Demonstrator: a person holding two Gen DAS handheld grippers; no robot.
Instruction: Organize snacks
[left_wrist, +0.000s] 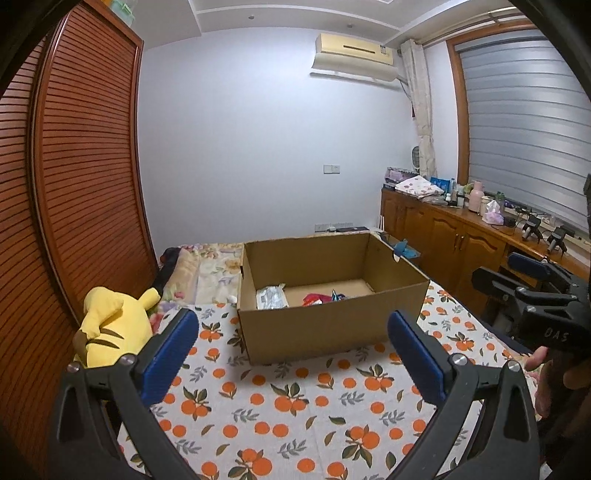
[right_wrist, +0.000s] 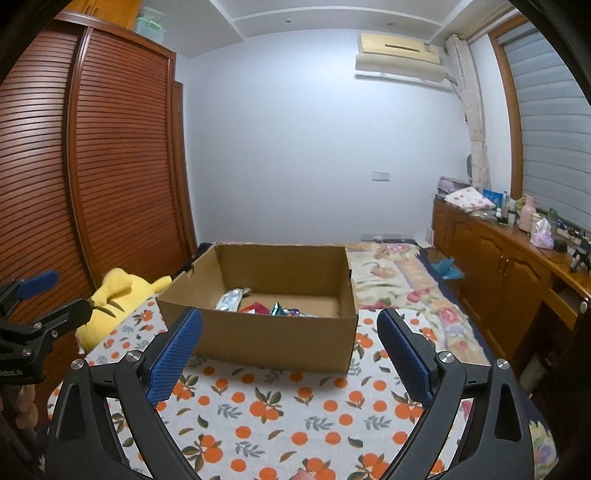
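Left wrist view: your left gripper (left_wrist: 291, 341) has its jaws spread wide w/ nothing between the blue pads (left_wrist: 168, 354). Dead ahead, centre of frame, sits the cardboard box (left_wrist: 325, 325) on the orange-print bedspread (left_wrist: 280, 417), open top facing you. The snacks are inside already: a silver packet (left_wrist: 271, 297) at the box's left, a red wrapper (left_wrist: 314, 298) approx mid-floor. Box's long axis runs left-right across the frame, near wall just beyond your fingertips. Yellow plush toy (left_wrist: 107, 325) sits lower left, beside the left finger, off the line of reach. Your right gripper (left_wrist: 532, 291) pokes in at the right edge, level w/ the box's right corner.

Right wrist view: that gripper (right_wrist: 290, 352) also has jaws wide apart, holding nothing. Box (right_wrist: 280, 339) is centre frame, turned a bit so its right-hand corner comes nearest. Silver packet (right_wrist: 231, 299) sits left inside, red wrapper (right_wrist: 256, 307) and a teal foil piece (right_wrist: 277, 308) by the near wall. Left gripper (right_wrist: 40, 295) shows at the left edge.

My read: no loose snacks visible on the bedspread, so either hand's next grab is inside the box or out of shot. Both sit about equally near; the left lines up squarer w/ the silver packet, the right w/ the teal piece.
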